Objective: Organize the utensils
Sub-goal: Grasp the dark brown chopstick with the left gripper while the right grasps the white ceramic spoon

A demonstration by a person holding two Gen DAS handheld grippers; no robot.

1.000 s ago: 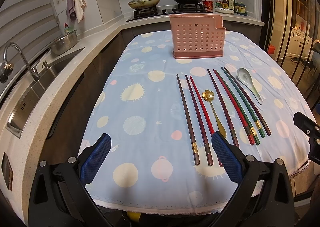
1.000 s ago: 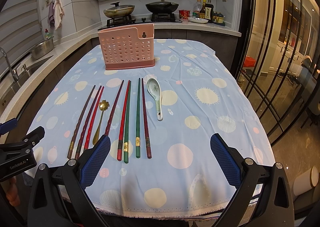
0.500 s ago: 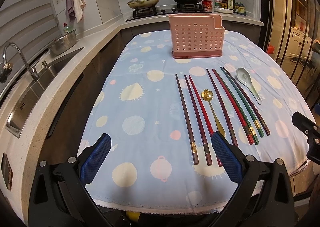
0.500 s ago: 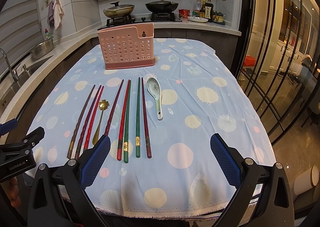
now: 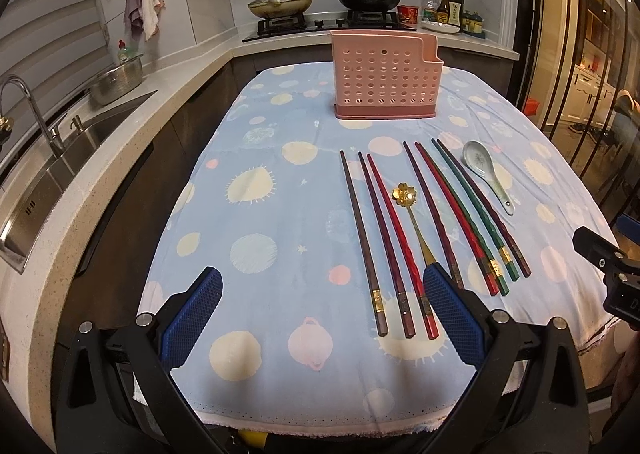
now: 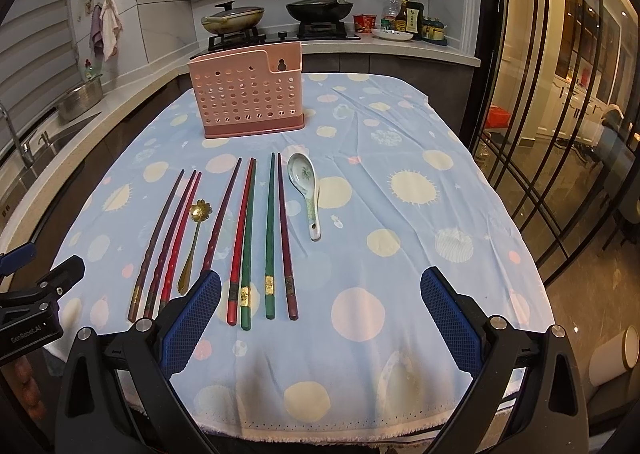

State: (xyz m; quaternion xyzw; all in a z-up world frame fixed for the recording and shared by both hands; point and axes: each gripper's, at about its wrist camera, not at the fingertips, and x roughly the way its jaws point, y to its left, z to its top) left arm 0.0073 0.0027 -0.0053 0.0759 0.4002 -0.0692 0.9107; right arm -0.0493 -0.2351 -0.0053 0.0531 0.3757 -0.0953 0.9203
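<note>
A: Item one, the left tool point(image 5: 322, 318)?
B: Jaws spread wide, nothing between the blue pads, held over the near edge of the worktop point(image 5: 256, 410). Its right pad overlaps the handle end of the gold spoon.

A: The right tool point(image 6: 320, 318)?
B: Also spread wide and empty, over the near edge; its left pad covers the handle end of one dark red chopstick.

A: Holder?
B: One pink perforated utensil holder point(image 6: 250, 94), upright at the far end of the worktop on the blue spotted cloth point(image 6: 400, 254). Whether anything is inside, I cannot tell.

A: Chopsticks?
B: Eight chopsticks point(image 6: 248, 242), lying flat in a row, tips toward the holder: three at the left in brown and dark reds, then one dark red alone, then a red and green touching, then a green and a dark red.

A: Spoons?
B: One gold flower-bowled spoon point(image 6: 194, 232), between the left three and the lone chopstick. One white ceramic spoon point(image 6: 306, 190), just beside the rightmost chopstick, bowl up.

A: Background?
B: Stove with two lidded pans point(image 6: 276, 14); sink point(image 5: 52, 158) at the left.
</note>
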